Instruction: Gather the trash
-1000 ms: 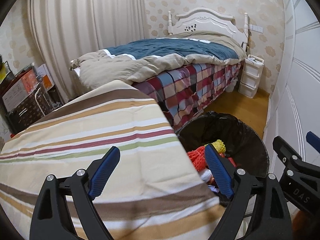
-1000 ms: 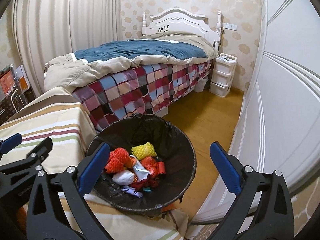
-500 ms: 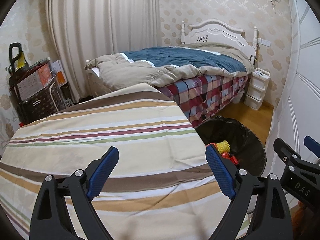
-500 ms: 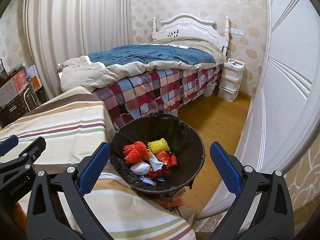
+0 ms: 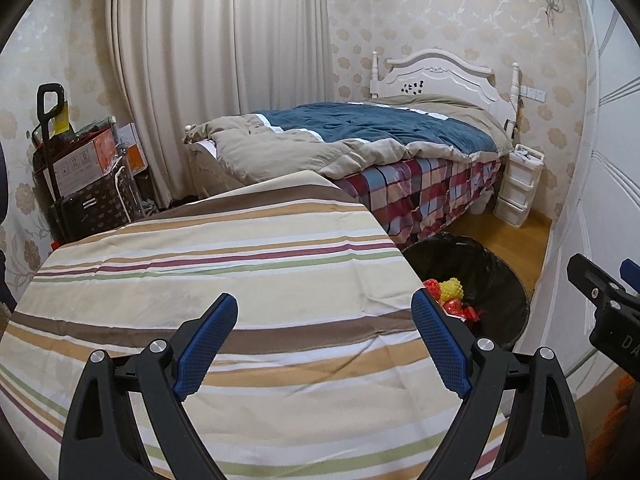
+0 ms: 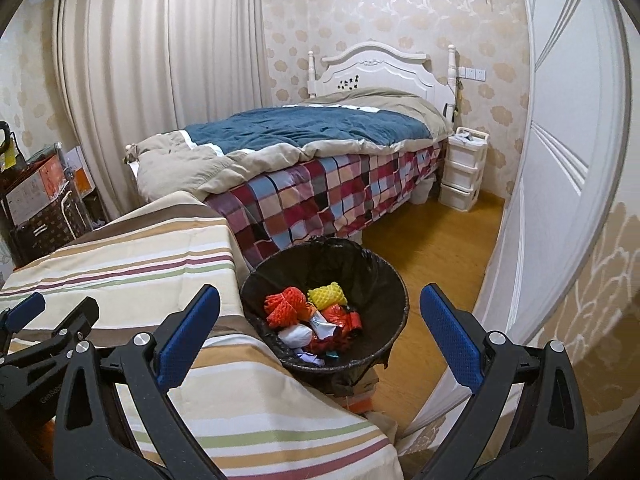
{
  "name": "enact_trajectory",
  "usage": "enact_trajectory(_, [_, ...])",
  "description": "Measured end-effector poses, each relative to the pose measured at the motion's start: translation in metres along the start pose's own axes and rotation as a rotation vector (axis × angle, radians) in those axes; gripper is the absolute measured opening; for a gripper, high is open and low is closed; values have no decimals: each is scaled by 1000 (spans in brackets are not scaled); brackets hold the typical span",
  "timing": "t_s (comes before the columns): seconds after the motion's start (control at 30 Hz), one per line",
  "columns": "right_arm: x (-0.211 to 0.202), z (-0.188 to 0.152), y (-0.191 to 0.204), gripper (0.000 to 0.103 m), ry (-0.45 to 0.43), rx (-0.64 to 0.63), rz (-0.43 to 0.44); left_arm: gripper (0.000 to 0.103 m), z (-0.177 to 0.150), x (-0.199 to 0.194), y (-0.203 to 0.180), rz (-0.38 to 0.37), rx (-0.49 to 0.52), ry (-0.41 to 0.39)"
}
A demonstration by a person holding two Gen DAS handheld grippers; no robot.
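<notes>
Trash [image 6: 316, 322] is being seen piled inside bin [image 6: 394, 280] beside striped table [image 5: 200, 280]. Left gripper [image 5: 324, 344] and right gripper [image 6: 318, 332] are being held wide, empty; tabletop should be rescanned for leftovers.

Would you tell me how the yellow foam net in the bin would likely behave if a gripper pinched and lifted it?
The yellow foam net looks like open mesh foam, so it is probably very light and would squash between the pads. It lies loose on top of other trash in the black-lined bin, so it should lift freely, though the mesh might snag neighbouring pieces.
</notes>
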State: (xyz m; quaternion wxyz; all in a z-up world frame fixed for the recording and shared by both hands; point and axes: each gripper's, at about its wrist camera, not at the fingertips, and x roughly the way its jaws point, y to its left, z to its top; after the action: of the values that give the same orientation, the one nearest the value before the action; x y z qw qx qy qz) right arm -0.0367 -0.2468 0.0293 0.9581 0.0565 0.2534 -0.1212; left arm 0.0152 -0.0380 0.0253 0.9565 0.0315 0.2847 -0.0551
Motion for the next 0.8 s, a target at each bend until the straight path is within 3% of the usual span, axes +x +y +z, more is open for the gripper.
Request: enact_trajectory(0.8, [-17,-8,-1,98,-3,-14,11,88,-4,-14,-2,3,1,-22])
